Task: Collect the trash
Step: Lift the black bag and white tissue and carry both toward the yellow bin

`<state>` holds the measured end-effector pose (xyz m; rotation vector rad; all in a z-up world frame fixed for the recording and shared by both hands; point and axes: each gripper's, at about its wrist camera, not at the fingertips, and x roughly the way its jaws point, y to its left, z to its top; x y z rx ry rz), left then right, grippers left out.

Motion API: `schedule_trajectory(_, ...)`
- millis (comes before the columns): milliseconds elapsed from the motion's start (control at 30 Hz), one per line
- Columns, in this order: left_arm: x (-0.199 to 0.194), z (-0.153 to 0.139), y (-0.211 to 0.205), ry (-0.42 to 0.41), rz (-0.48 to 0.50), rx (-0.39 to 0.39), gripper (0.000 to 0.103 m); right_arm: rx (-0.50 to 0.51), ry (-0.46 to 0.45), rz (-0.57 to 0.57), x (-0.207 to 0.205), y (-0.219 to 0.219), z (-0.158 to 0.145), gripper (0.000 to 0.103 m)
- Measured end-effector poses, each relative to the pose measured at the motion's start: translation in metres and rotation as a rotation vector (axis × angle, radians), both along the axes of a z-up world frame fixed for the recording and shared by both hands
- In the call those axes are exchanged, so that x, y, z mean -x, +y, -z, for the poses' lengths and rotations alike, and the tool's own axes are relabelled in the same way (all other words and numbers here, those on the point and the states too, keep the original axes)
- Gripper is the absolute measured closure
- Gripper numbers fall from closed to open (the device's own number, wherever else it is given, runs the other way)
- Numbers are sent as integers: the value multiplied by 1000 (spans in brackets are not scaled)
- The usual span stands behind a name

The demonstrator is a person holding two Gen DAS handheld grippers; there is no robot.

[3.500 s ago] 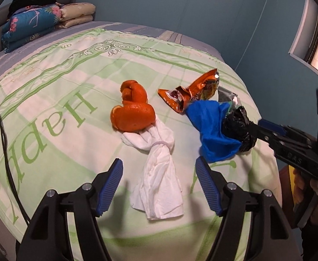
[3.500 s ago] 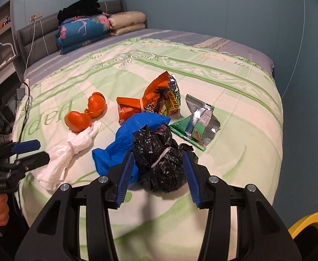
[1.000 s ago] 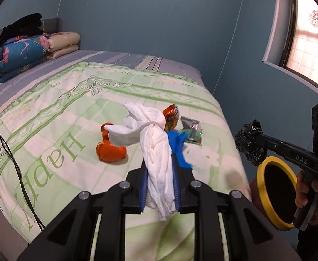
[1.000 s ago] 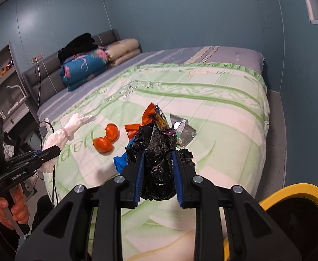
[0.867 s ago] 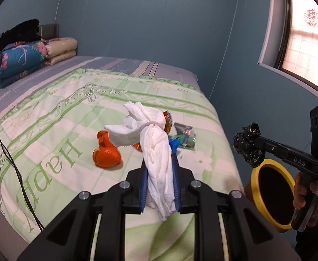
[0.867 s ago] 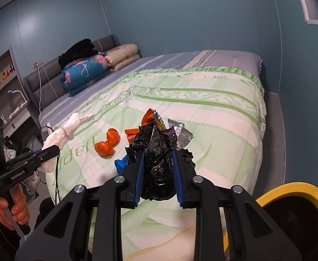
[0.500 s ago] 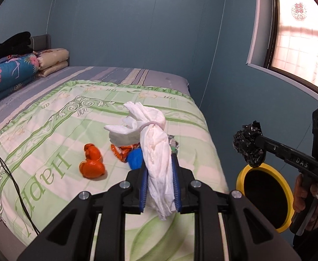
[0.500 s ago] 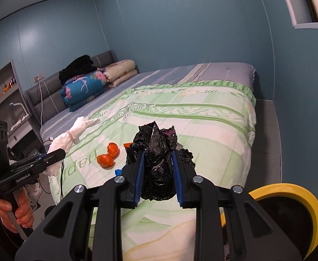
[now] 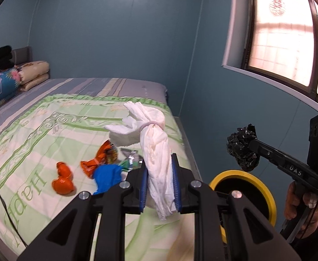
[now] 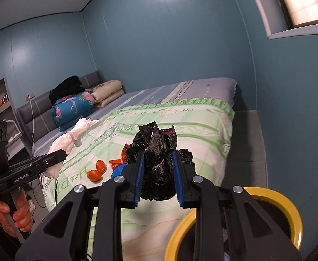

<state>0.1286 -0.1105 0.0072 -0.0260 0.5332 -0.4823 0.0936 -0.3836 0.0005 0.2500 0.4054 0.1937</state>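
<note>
A bed (image 9: 50, 117) covered by a green and white quilt fills most of both views, with folded bedding (image 10: 76, 108) stacked at its head. A bin with a yellow rim (image 9: 265, 193) is seen on the floor just beside the bed's foot. The left gripper (image 9: 160, 187) is held above the bed's near end, its jaws closed tight on a tied white bag (image 9: 156, 154) that stands up between the blue pads. The right gripper (image 10: 157, 176) is held above the yellow-rimmed bin, its jaws clamped on a crumpled black bag (image 10: 156, 167), clear of the quilt. On the quilt are left a blue bag (image 9: 107, 176), an orange snack wrapper (image 9: 100, 158) touching it, a silver and green wrapper (image 9: 130, 158) just beyond, and pieces of orange peel (image 9: 63, 180) a little apart to the left.
</note>
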Motion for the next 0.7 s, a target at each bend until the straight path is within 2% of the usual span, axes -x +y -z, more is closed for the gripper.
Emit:
schedule_trajectory(200,1,-1,-27,0,55,2,85,1,-29,64,19,-23,-4,79)
schedule_trajectory(700,15,7,-89,1,174,-40,84,-10,-24,184,53,-63,7,79)
